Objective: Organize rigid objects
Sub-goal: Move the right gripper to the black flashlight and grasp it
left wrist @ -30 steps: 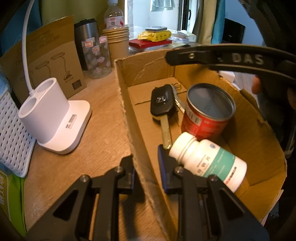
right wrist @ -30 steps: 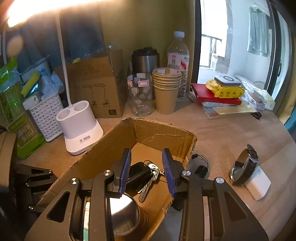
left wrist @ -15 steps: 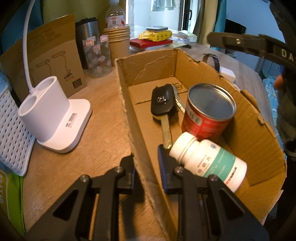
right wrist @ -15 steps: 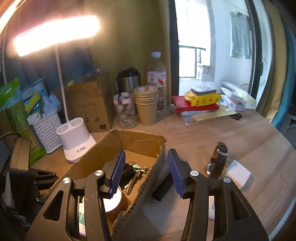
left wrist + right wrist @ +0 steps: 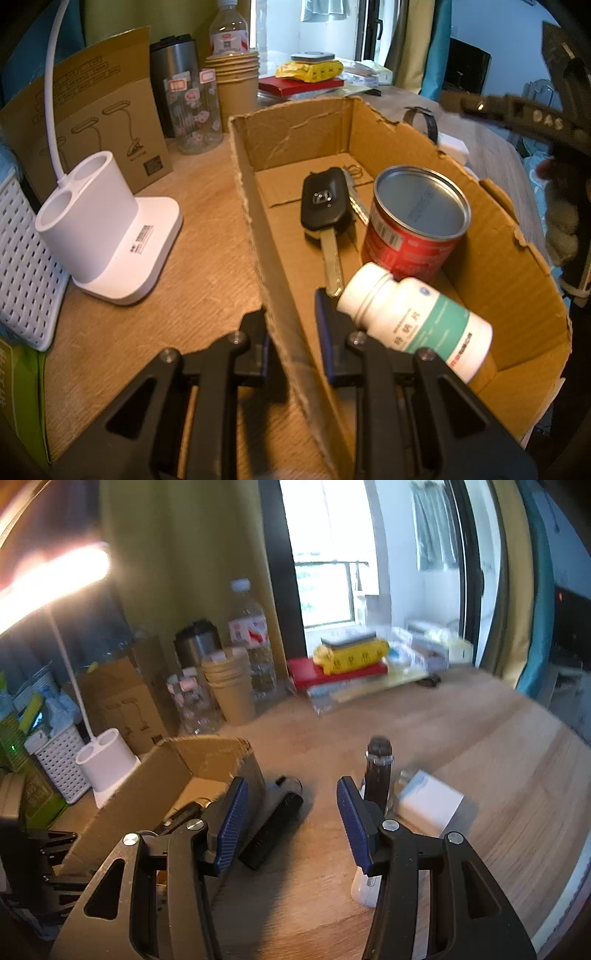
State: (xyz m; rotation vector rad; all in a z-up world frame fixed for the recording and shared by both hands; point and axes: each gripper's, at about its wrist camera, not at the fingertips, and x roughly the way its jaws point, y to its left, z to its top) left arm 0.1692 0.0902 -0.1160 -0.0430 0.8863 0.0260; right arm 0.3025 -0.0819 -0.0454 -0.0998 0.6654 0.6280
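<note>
1. gripping the left wall of the cardboard box (image 5: 258,229), the left gripper (image 5: 291,343) has one of its fingers outside and the other inside, closed narrow on the wall
2. it reaches in low from the near end of the box, aimed along the desk (image 5: 199,251)
3. inside the box lie a black car key (image 5: 325,206), an upright red tin can (image 5: 417,221) just to its right, and a white pill bottle (image 5: 413,321) on its side, resting by the inner finger and near the can
4. the right gripper (image 5: 288,819) hangs over bare desk to the right of the box (image 5: 159,786), its blue-padded fingers (image 5: 229,827) spread wide with nothing between them
5. it is tilted forward and down; a black remote-like object (image 5: 273,823) lies by its left finger, against the outside of the box
6. a wristwatch (image 5: 378,771) stands just beyond the right finger, with a white charger block (image 5: 430,801) beside it
7. a white lamp base (image 5: 107,229) stands left of the box
</note>
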